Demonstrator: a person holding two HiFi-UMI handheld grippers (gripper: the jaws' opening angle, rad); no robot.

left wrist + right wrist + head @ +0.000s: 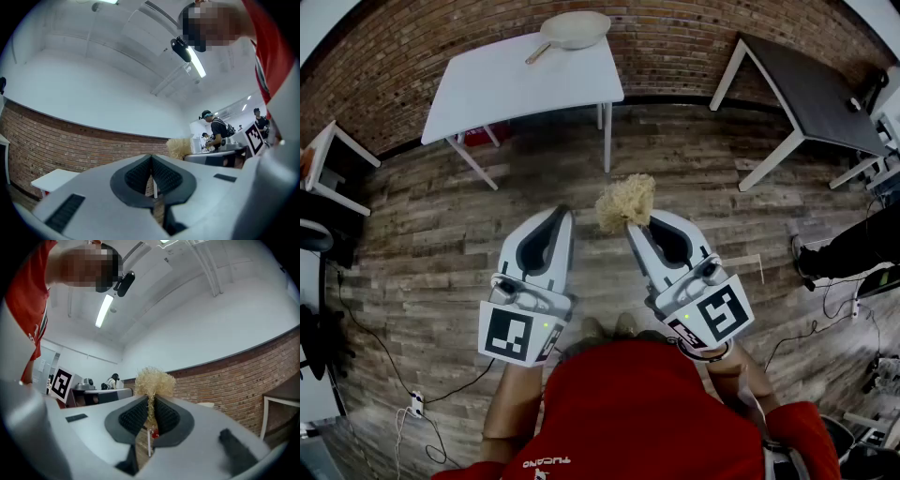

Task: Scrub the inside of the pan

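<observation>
A pale cream pan (575, 30) with a wooden handle rests on the far edge of a white table (497, 89) by the brick wall. My right gripper (635, 219) is shut on a tan fibrous scrubber (625, 201), held well short of the table above the wood floor. In the right gripper view the scrubber (153, 381) sticks up from between the closed pads. My left gripper (562, 213) is beside it, shut with nothing in it. The left gripper view shows its pads (164, 176) pressed together, with the scrubber (180, 147) off to the right.
A dark-topped table (811, 94) with white legs stands at the right. A small white table (326, 155) sits at the left edge. Cables (389, 361) trail across the floor at left and right. Other people (215, 130) stand in the background.
</observation>
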